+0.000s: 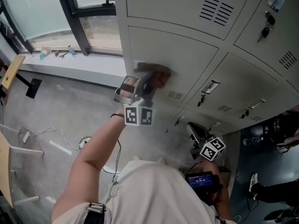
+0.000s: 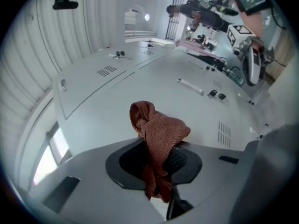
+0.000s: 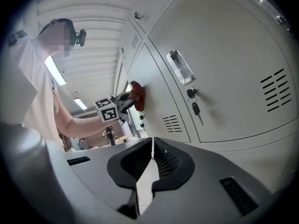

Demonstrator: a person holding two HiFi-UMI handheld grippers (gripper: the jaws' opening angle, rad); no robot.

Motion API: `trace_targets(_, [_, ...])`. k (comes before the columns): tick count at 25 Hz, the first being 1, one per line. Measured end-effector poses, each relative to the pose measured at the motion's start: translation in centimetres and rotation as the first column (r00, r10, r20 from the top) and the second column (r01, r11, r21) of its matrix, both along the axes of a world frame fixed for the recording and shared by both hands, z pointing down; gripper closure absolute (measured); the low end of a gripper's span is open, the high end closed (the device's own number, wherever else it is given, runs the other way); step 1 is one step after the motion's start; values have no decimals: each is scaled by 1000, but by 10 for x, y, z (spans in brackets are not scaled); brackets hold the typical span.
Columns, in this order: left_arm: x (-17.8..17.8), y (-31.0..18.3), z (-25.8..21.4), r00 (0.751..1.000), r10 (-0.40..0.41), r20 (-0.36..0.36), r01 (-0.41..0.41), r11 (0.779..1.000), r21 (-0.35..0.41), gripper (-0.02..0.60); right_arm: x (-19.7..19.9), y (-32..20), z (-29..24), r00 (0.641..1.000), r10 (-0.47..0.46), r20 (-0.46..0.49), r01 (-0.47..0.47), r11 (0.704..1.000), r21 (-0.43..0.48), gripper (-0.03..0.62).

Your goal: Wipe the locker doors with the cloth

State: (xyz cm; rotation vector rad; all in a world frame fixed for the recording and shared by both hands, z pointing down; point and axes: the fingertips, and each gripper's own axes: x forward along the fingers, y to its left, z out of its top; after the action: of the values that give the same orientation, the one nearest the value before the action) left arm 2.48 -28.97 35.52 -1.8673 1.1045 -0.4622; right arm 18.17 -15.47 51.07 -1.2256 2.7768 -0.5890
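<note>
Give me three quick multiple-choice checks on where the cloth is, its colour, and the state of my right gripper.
1. Where is the cloth?
A. Lying on the floor
B. In the left gripper, against a locker door
C. On the window sill

2. What colour is the cloth?
A. Blue
B. White
C. Reddish-brown

3. What state is the right gripper in?
A. Shut, with nothing between its jaws
B. Shut on the cloth
C. Wide open

Answers:
1. B, since the left gripper view shows the jaws clamped on the cloth and the right gripper view shows it pressed to the door.
2. C, since it reads reddish-brown in all three views.
3. A, since the right gripper view shows its jaws together and empty.
</note>
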Motion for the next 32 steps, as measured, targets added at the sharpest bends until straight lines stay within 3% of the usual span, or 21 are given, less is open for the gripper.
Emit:
trace_targets(2, [-33, -2, -14, 993, -86, -80, 90, 995, 49, 505, -9, -4, -1, 1000, -19, -9, 19, 1000, 0, 571])
trace_targets(4, [-68, -5, -21, 971, -167, -173, 180, 981, 65, 505, -16, -6, -1, 999, -36, -17, 36, 999, -5, 571])
trace_targets(6, [-102, -13, -15, 924, -249, -290, 258, 966, -6, 505, -21, -7, 0, 998, -50, -24, 50, 999, -10, 571])
trace_targets(8, [-125, -25, 0, 863, -322, -390, 294, 947, -132, 505, -24, -7, 1, 998, -61, -28, 60, 998, -12, 571])
trace_targets(10, [-124, -29, 13, 841, -342, -420, 274, 937, -216, 505, -27, -7, 2, 997, -68, -26, 68, 998, -13, 571])
trace_targets(15, [-64, -15, 18, 896, -266, -356, 195, 955, -224, 505, -15, -3, 3, 999, -50, -15, 50, 999, -17, 571])
trace_targets(18, [-7, -4, 23, 948, -163, -272, 104, 970, -221, 505, -1, -2, 3, 1000, -28, -3, 28, 999, -16, 571])
trace_targets(20, [34, 4, 31, 965, -105, -240, 44, 968, -245, 505, 7, 1, 4, 1000, -12, 6, 12, 1000, -15, 571])
trace_targets(24, [98, 18, 39, 968, -22, -249, -49, 959, -278, 505, 22, 8, 4, 1000, 13, 18, -12, 1000, -14, 571])
trace_targets(26, [137, 28, 41, 966, 70, -247, -145, 943, -299, 505, 34, 11, 5, 999, 29, 19, -29, 999, -21, 571])
trace_targets(28, [171, 36, 46, 968, 152, -200, -207, 934, -292, 505, 43, 13, 6, 999, 46, 19, -45, 999, -25, 571])
trace_targets(30, [178, 37, 51, 975, 165, -151, -197, 952, -234, 505, 47, 14, 3, 998, 53, 16, -53, 998, -20, 571])
trace_targets(32, [159, 33, 58, 982, 116, -152, -144, 970, -194, 505, 47, 14, 0, 999, 52, 11, -52, 999, -12, 571])
